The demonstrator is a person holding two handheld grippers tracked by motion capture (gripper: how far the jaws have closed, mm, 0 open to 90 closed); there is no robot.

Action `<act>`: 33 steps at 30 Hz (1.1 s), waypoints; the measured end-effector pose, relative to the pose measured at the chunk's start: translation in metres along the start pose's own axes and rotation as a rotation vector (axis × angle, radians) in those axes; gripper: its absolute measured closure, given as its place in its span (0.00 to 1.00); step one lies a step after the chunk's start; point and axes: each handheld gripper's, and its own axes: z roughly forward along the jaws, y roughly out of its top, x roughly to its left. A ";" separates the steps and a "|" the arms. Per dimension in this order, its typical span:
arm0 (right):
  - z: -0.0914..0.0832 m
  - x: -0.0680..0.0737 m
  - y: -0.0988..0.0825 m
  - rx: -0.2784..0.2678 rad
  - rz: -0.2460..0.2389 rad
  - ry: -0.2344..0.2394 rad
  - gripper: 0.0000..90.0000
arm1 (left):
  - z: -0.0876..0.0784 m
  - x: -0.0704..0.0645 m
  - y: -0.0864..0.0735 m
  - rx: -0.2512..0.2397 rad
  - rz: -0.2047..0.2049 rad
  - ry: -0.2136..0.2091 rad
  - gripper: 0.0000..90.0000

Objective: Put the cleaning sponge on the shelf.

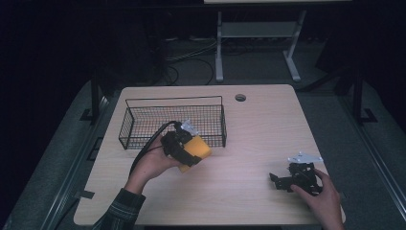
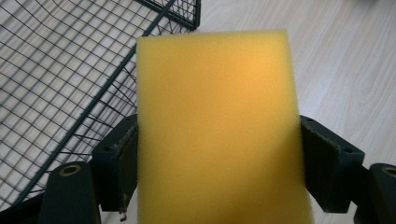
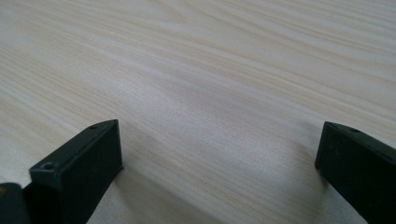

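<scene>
A yellow sponge is clamped between the jaws of my left gripper, just in front of the black wire basket. In the left gripper view the sponge stands upright between both pads, which press on its sides, with the basket to its left. Over at the table's right front, my right gripper rests low above the wood, jaws pointing left. In the right gripper view its jaws stand wide apart around bare tabletop, with nothing between the fingers.
The basket's inside holds nothing I can see. A round cable hole sits at the table's back edge. Bare wood stretches between the two grippers. A white desk frame stands on the dark floor beyond.
</scene>
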 end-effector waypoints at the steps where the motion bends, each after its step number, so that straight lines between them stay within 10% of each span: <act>1: 0.000 0.000 0.000 0.000 0.001 0.000 0.00 | -0.001 0.001 0.001 -0.005 -0.004 0.004 0.26; 33: 0.000 0.000 0.000 0.001 0.002 0.001 0.00 | -0.022 0.044 0.001 -0.003 -0.057 0.088 0.26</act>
